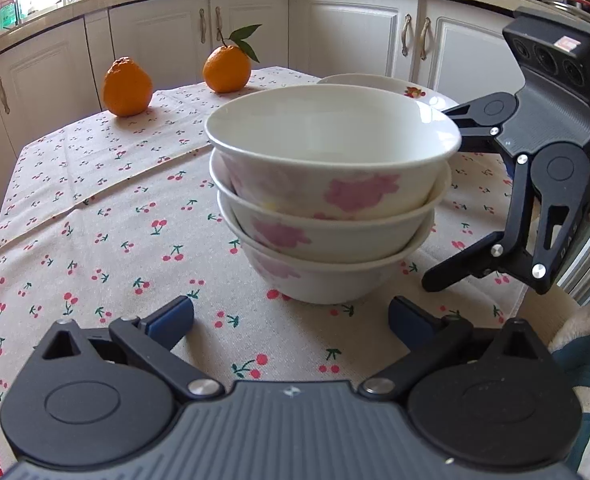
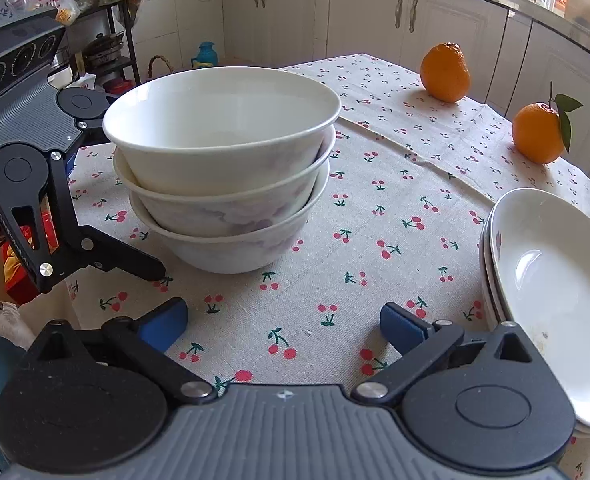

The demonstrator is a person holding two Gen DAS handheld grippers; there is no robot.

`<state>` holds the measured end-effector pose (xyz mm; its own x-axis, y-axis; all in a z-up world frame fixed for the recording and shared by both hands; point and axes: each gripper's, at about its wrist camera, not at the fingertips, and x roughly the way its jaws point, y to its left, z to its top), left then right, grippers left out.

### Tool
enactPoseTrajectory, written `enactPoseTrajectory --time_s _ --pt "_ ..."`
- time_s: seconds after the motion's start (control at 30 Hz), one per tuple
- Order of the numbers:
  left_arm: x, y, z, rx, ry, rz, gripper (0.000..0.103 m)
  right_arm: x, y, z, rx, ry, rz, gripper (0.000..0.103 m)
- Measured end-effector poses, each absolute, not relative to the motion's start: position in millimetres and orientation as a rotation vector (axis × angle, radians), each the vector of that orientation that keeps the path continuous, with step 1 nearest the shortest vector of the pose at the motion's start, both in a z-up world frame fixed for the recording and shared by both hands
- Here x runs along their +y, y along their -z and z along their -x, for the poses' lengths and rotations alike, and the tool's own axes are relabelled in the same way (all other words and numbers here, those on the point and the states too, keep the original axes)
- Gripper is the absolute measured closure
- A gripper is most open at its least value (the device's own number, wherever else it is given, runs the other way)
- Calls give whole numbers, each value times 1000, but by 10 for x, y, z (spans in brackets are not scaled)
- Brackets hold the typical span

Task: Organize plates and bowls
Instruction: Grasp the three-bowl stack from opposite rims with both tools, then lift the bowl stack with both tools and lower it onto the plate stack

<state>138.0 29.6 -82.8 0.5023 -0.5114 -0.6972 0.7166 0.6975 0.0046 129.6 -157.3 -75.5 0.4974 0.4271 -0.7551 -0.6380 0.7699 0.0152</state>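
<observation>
Three white bowls with pink flowers stand nested in one stack [image 1: 331,200] on the cherry-print tablecloth [image 1: 95,216]; the stack also shows in the right wrist view [image 2: 223,168]. A stack of white plates [image 2: 551,280] lies at the right; its rim shows behind the bowls in the left wrist view [image 1: 399,84]. My left gripper [image 1: 291,316] is open and empty, just in front of the bowl stack. My right gripper [image 2: 283,324] is open and empty, a little in front of the bowls and left of the plates. Each gripper shows in the other's view, beside the bowls.
Two oranges [image 1: 127,88] [image 1: 227,68] sit at the far side of the table. White kitchen cabinets [image 1: 255,28] and a counter run behind. A shelf with bags and pots [image 2: 95,20] stands beyond the table's left edge.
</observation>
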Motion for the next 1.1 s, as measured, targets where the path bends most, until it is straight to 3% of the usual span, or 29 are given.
enactPoseTrajectory --time_s 0.37,0.6,0.77,1.1 --pt "282 748 -1522 728 859 -376 2 -1382 621 -1430 773 -806 406 0" --pt "248 674 -1590 719 987 -435 10 -1301 534 -1510 769 -893 500 1" --pt "204 677 -1661 727 1030 -484 18 -1266 480 -1541 777 -935 540 9" --pt "194 593 -1743 731 1101 -529 19 -1228 426 -1629 803 -993 557 14"
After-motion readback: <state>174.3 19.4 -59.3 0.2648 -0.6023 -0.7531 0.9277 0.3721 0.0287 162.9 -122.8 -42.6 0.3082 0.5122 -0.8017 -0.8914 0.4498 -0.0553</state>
